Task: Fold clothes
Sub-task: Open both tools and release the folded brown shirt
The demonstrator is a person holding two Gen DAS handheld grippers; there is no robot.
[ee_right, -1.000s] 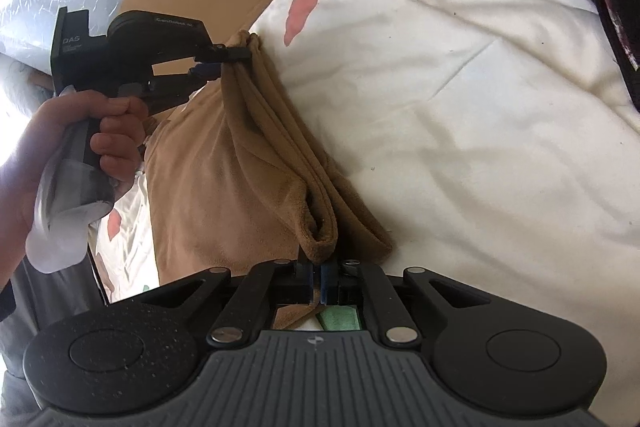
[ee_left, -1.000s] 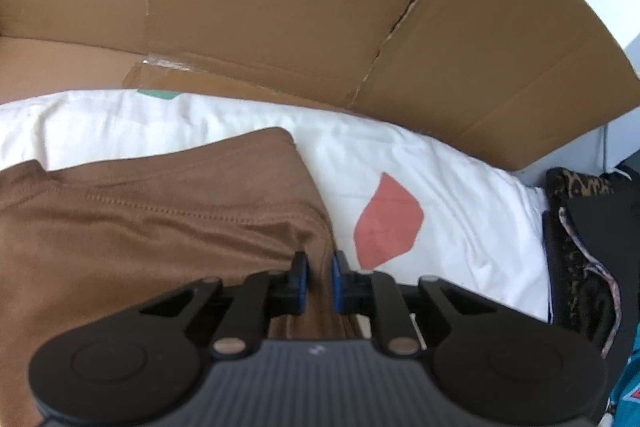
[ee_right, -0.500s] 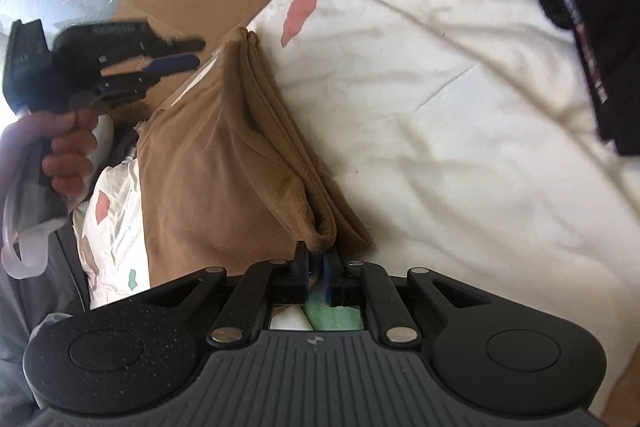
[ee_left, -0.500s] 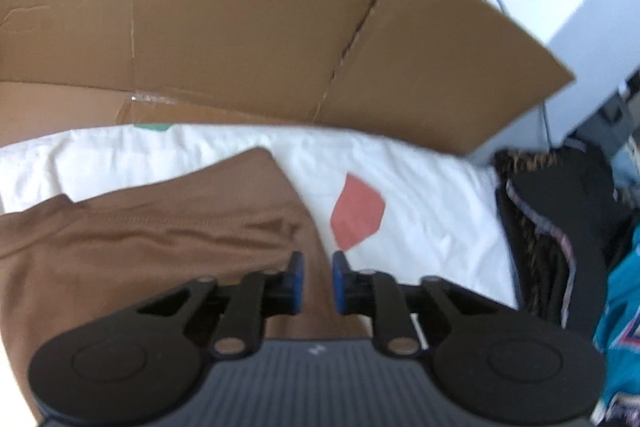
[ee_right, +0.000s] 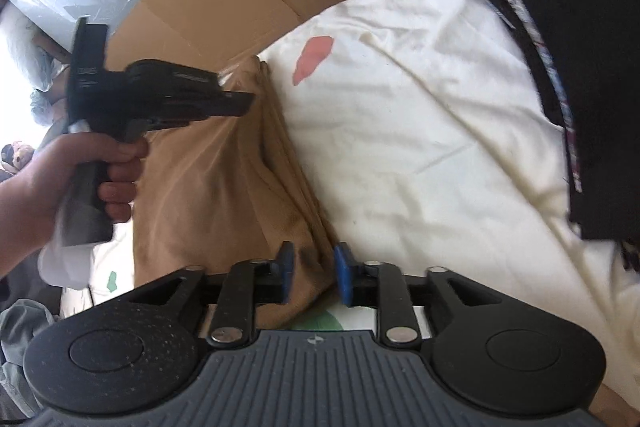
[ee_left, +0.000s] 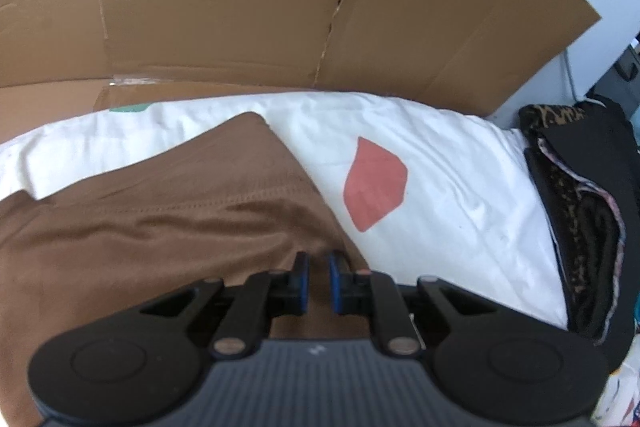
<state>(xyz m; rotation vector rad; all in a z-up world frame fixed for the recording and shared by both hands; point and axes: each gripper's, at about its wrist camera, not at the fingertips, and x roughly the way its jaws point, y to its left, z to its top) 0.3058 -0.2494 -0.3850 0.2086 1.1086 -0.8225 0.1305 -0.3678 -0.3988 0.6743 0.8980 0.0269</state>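
White bedsheet [ee_right: 420,155]: brown garment [ee_right: 224,195] folded. Right gripper [ee_right: 314,277] just opened, releasing; left gripper [ee_left: 318,281] narrow, empty. Next: smooth it.

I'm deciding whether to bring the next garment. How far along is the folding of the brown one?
Done: brown garment lies folded in layers on the white sheet. In hand: right gripper has just been opening, letting go; left gripper hovers over it, holding nothing. Left: the dark clothes pile.
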